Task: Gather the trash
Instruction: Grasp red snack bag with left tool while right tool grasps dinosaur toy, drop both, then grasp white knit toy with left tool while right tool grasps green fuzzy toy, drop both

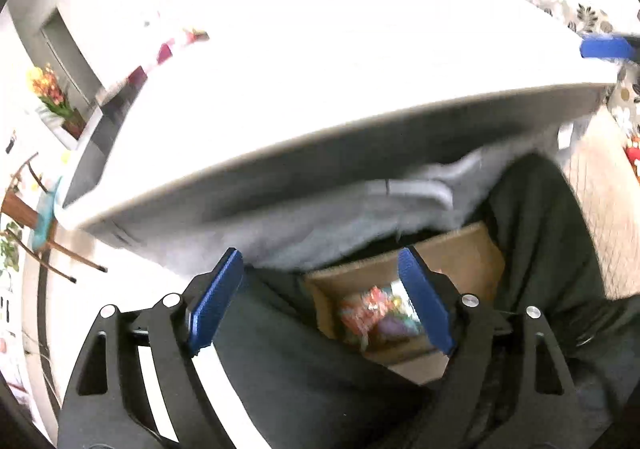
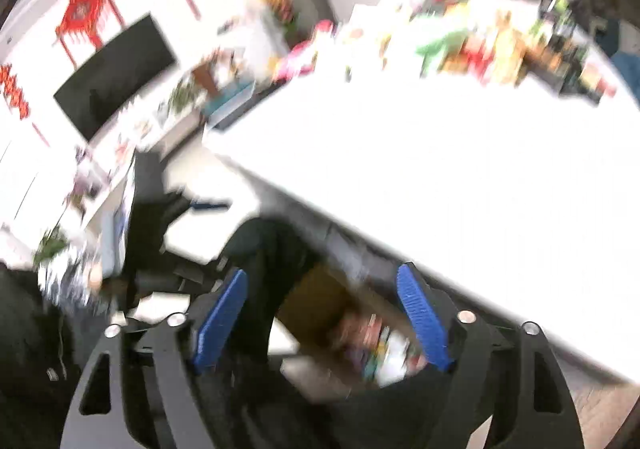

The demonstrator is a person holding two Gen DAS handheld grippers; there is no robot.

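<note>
A brown cardboard box (image 1: 452,253) sits on the floor below the white table's front edge, between a person's dark trouser legs. Colourful crumpled wrappers (image 1: 372,313) lie inside it. My left gripper (image 1: 324,299) hangs above the box, open, with nothing between its blue pads (image 1: 214,305). In the right wrist view, which is blurred, the same box (image 2: 320,301) with wrappers (image 2: 376,349) shows below my right gripper (image 2: 324,317). That gripper is open too, and its blue pads (image 2: 424,325) hold nothing. The right gripper's blue tip (image 1: 604,47) appears at the left view's right edge.
The white table (image 1: 340,61) fills the upper part of both views, with packaged goods (image 2: 480,45) along its far side. A grey garment (image 1: 360,201) hangs under the table edge. A black monitor (image 2: 116,77), plants and wooden chair legs (image 1: 60,253) stand to the left.
</note>
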